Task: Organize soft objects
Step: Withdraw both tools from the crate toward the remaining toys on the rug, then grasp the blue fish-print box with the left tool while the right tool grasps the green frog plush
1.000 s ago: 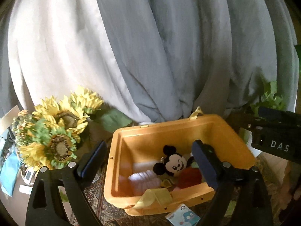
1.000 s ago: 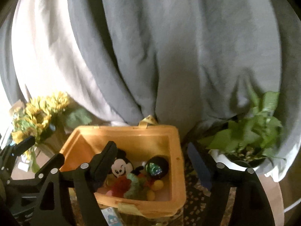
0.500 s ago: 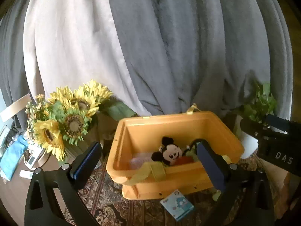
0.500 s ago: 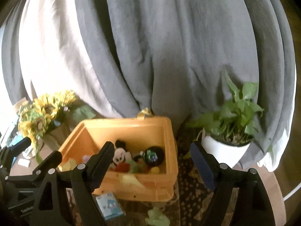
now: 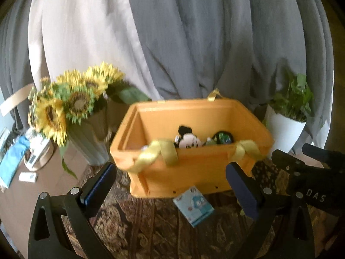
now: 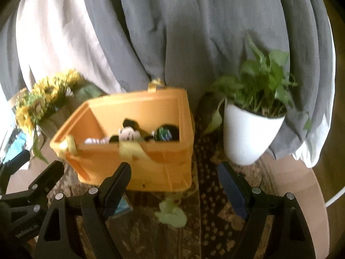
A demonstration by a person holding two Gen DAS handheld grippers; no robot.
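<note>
Hovering before the orange bin point(image 5: 194, 168), my left tongs point(image 5: 170, 185) and right tongs point(image 6: 174, 185) gape empty. A Mickey plush point(image 5: 188, 139) lies inside it. Sunflowers point(image 5: 71, 103) stand left of it, a potted plant point(image 6: 254, 127) right, a blue packet point(image 5: 194, 207) and pale green toy point(image 6: 171, 214) before it.

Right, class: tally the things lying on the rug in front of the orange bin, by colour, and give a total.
Blue and white packet: 1
Pale green soft thing: 1
Total: 2, both outside the orange bin, on the rug.
</note>
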